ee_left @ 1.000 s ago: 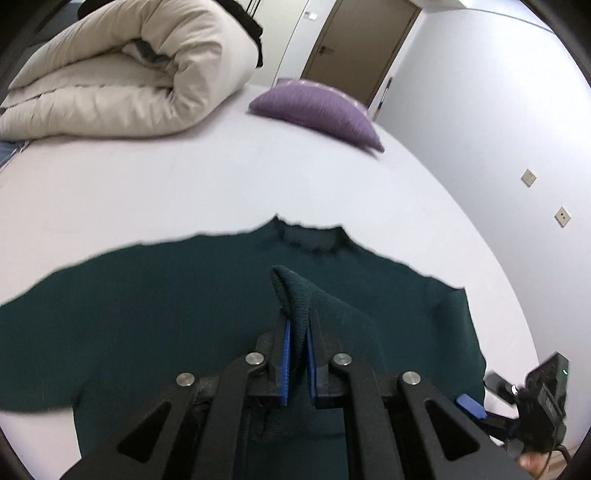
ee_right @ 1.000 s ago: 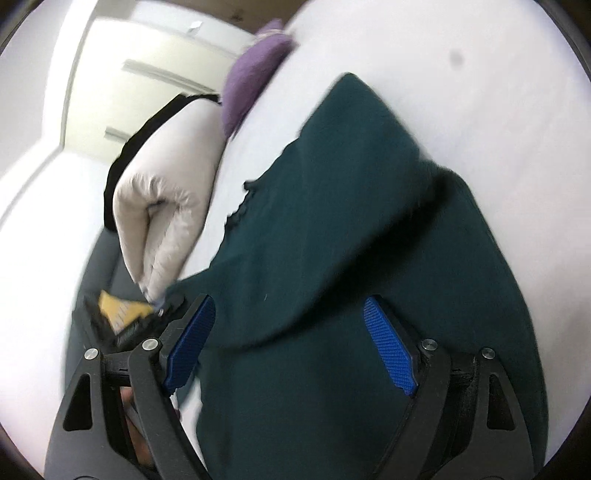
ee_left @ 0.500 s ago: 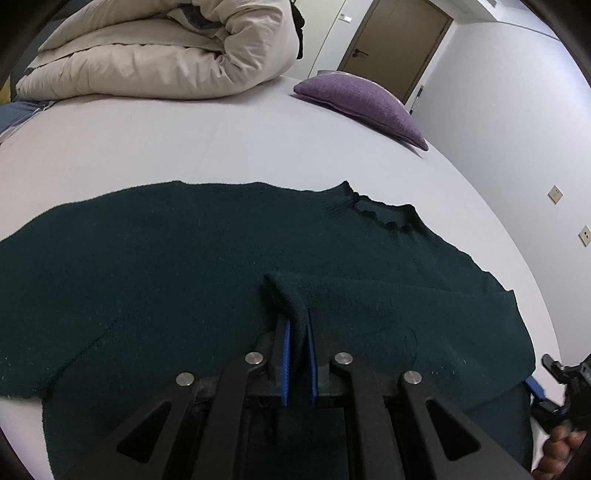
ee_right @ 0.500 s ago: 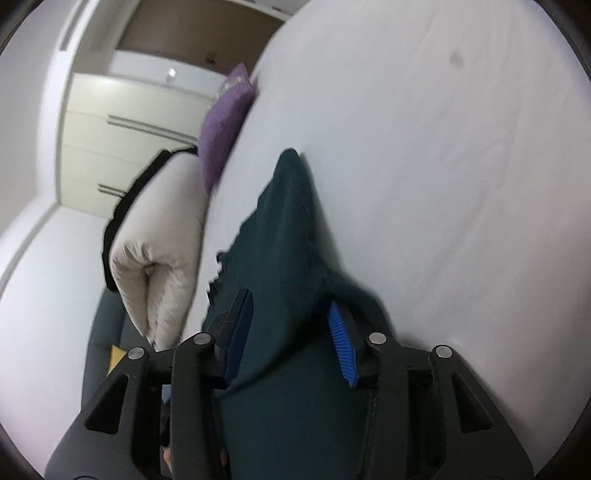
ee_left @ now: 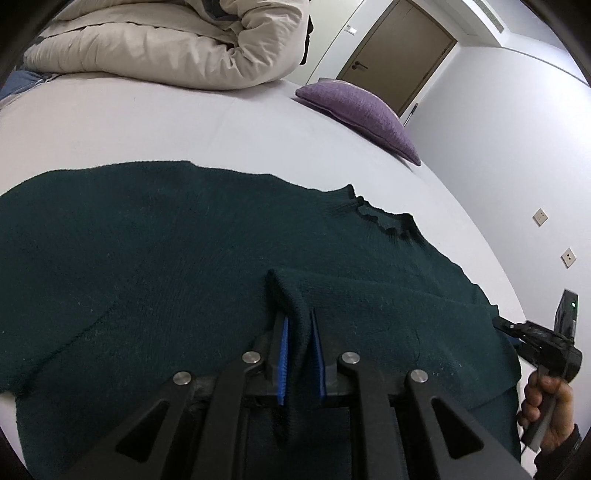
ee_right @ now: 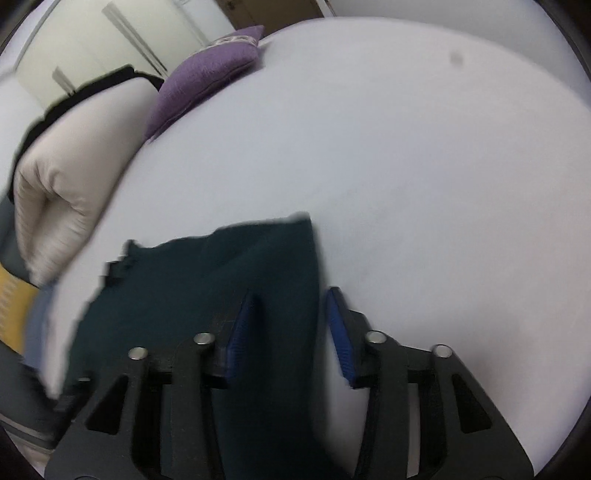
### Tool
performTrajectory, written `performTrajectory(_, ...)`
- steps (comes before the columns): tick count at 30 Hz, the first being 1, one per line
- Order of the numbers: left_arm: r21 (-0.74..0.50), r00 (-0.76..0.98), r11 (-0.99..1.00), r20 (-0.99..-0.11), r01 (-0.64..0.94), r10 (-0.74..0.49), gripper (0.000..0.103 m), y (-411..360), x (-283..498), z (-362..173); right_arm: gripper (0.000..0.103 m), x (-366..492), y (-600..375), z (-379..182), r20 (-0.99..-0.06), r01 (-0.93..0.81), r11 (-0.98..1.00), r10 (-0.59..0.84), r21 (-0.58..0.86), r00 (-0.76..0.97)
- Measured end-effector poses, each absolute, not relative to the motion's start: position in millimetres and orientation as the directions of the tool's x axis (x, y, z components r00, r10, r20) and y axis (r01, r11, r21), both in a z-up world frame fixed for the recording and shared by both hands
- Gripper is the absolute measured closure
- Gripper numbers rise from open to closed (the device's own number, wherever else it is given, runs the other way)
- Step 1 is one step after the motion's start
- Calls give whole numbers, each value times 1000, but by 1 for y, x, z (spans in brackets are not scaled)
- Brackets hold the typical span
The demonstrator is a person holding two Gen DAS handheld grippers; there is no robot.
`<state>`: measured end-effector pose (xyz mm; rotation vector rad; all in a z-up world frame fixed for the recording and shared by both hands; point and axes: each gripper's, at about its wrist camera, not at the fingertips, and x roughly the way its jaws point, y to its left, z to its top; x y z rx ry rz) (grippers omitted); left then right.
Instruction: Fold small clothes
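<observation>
Dark green knitted sweater (ee_left: 184,258): spread on white bed (ee_left: 147,122), sleeve now folded inward. Left hand-held gripper (ee_left: 300,354) opening, cuff between pads; right hand-held gripper (ee_right: 291,332) closing around right edge.

A blurred fisheye view looks along the right gripper (ee_right: 291,325), whose black fingers carry blue pads (ee_right: 341,332). Its jaws are closing with a fold of a dark green sweater (ee_right: 207,288) between them; a gap shows beside the right-hand pad. The sweater lies on a white bed sheet (ee_right: 406,166). Farther back sit a purple cushion (ee_right: 207,83) and a rolled cream duvet (ee_right: 74,155), with pale wardrobe doors (ee_right: 110,33) behind.
</observation>
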<state>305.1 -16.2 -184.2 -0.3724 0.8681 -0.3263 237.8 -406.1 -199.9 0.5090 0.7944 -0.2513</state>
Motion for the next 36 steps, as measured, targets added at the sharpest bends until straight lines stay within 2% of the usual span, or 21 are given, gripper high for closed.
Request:
performTrajectory(1, -440, 607, 889, -674, 128, -421, 88, -17, 304, -184, 92, 243, -403, -198, -748, 406, 871, -72, 275, 660)
performTrajectory(4, -456, 610, 881, -664, 129, -433, 88, -15, 304, -185, 97, 248, -401, -193, -748, 422, 874, -108, 243, 654)
performTrajectory(7, -456, 615, 880, -659, 132, -433, 88, -14, 303, -185, 97, 249, -395, -192, -734, 429, 880, -154, 203, 662)
performTrajectory(12, -462, 615, 877, -655, 133, -439, 87, -14, 303, -186, 98, 251, -408, -214, -722, 428, 868, -125, 252, 680)
performTrajectory(14, -488, 605, 862, -647, 138, -464, 87, -12, 303, -186, 92, 250, -404, -200, -748, 442, 869, -140, 221, 649)
performTrajectory(16, -514, 588, 844, -639, 155, -497, 73, -11, 304, -183, 87, 232, -392, -178, -721, 455, 860, -162, 232, 674)
performTrajectory(17, -512, 582, 844, -641, 162, -500, 68, -11, 303, -180, 81, 218, -384, -168, -666, 435, 863, -169, 256, 727)
performTrajectory(18, -494, 585, 854, -647, 165, -488, 53, -12, 300, -174, 56, 211, -376, -168, -646, 433, 869, -190, 240, 739)
performTrajectory(19, -478, 592, 864, -653, 162, -472, 36, -12, 298, -170, 29, 213, -365, -177, -676, 430, 884, -203, 185, 708)
performTrajectory(20, -453, 604, 878, -660, 153, -446, 29, -12, 292, -163, 20, 222, -357, -198, -745, 405, 904, -173, 140, 645)
performTrajectory(21, -431, 615, 891, -667, 140, -420, 16, -10, 286, -155, 19, 229, -351, -215, -782, 376, 922, -168, 91, 600)
performTrajectory(22, -412, 627, 902, -671, 128, -396, 13, -6, 281, -148, 19, 225, -343, -213, -740, 357, 933, -215, 36, 637)
performTrajectory(24, -392, 658, 909, -650, 138, -380, 13, 10, 267, -129, 21, 223, -346, -200, -748, 406, 910, -215, 79, 628)
performTrajectory(28, -361, 721, 930, -625, 75, -301, 13, 76, 229, -100, 23, 188, -347, -160, -637, 455, 859, -217, 235, 739)
performTrajectory(32, -485, 757, 864, -613, -134, -226, 15, 187, 192, -107, 23, 153, -317, -132, -555, 328, 882, -95, 338, 827)
performTrajectory(34, -589, 768, 775, -599, -230, -227, 25, 241, 176, -122, 23, 133, -304, -130, -531, 236, 882, 20, 409, 847)
performTrajectory(36, -701, 782, 643, -572, -309, -248, 29, 291, 161, -141, 23, 120, -285, -131, -521, 171, 869, 113, 465, 846)
